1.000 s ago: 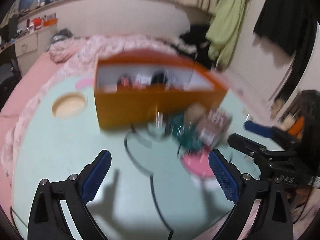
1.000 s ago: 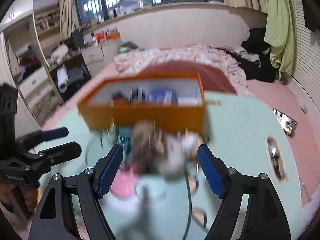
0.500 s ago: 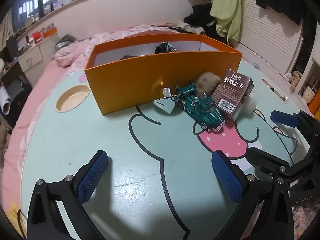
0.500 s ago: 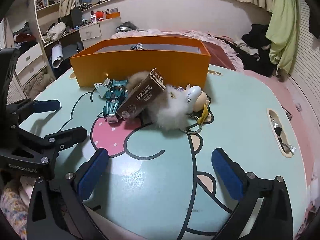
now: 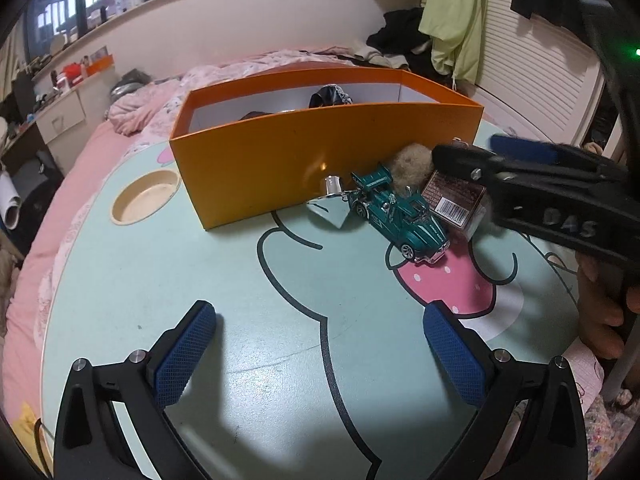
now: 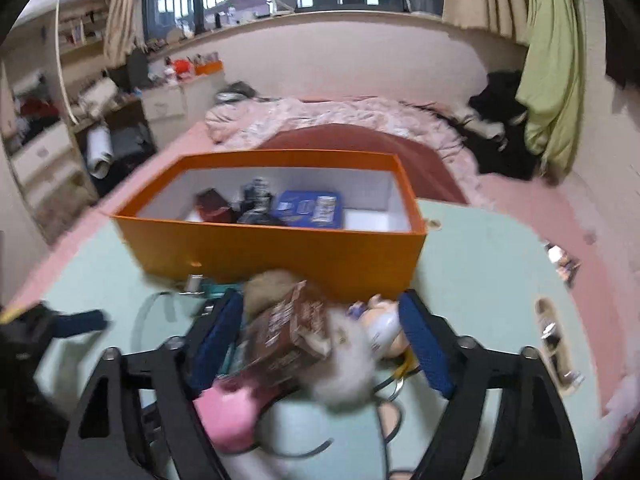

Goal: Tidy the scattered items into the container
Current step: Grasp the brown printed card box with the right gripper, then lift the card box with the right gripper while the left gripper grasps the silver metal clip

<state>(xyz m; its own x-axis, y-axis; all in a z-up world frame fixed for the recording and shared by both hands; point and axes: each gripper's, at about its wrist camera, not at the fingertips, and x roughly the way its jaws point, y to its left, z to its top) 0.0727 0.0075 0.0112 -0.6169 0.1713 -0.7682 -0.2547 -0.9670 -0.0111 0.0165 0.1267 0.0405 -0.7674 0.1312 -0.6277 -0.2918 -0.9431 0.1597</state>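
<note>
Left hand-held gripper [image 5: 320, 344] wide open, nothing between its jaws. Right hand-held gripper [image 6: 322, 344] closing around the brown card box [image 6: 286, 334] and fluffy keychain [image 6: 344, 372]; contact unclear from blur. Both lie on the bench [image 5: 240, 300] just before the orange box [image 5: 320, 152], beside the green toy car [image 5: 400, 214].

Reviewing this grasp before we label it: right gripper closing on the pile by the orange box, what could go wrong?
1. The right gripper is closing with the brown card box and the fluffy keychain both between its fingers; it may grab both, or the box may slip out.
2. The green toy car touches the brown card box and could get dragged or knocked.
</note>
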